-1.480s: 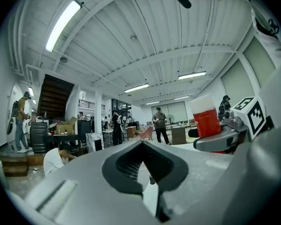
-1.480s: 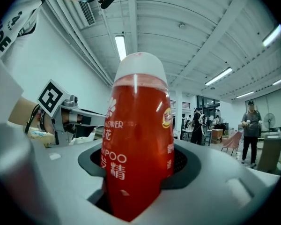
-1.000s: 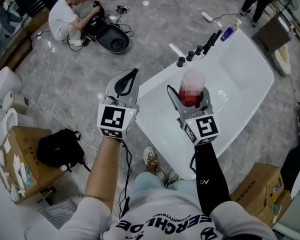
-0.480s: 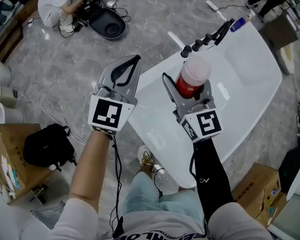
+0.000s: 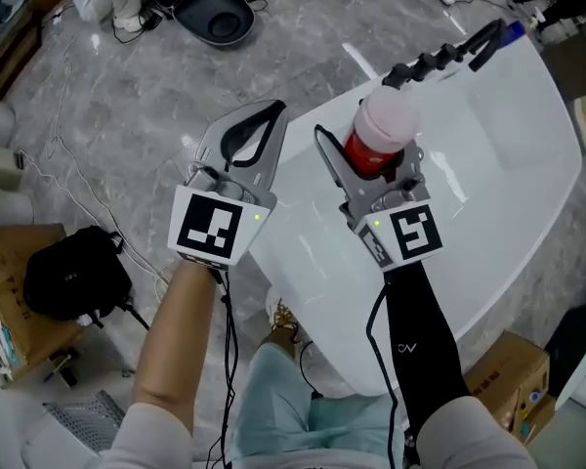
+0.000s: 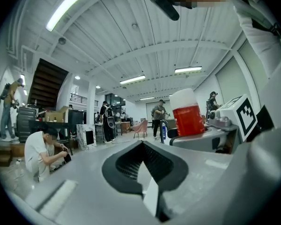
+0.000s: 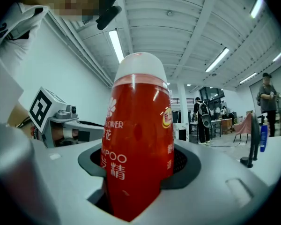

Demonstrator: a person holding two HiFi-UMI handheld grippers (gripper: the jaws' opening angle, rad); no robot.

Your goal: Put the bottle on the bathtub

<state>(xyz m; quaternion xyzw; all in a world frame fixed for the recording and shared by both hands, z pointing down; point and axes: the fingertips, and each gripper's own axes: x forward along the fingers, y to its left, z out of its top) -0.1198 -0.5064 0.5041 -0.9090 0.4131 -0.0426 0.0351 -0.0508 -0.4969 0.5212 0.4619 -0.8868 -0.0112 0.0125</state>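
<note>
The right tool [image 5: 371, 154] is squeezed tight on a red shampoo bottle [image 5: 383, 130] with a white cap. It holds the bottle up in the air over the left edge of the white bathtub [image 5: 508, 154], near the black taps [image 5: 439, 59]. The left tool [image 5: 254, 125] is closed with nothing in it. The edge looks smooth and curved, so I think the tall bottle could tip and slide in, or fall off, if let go before it stands flat.

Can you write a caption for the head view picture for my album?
Right tool grips a red bottle over the white bathtub; the left tool is shut and empty.
</note>
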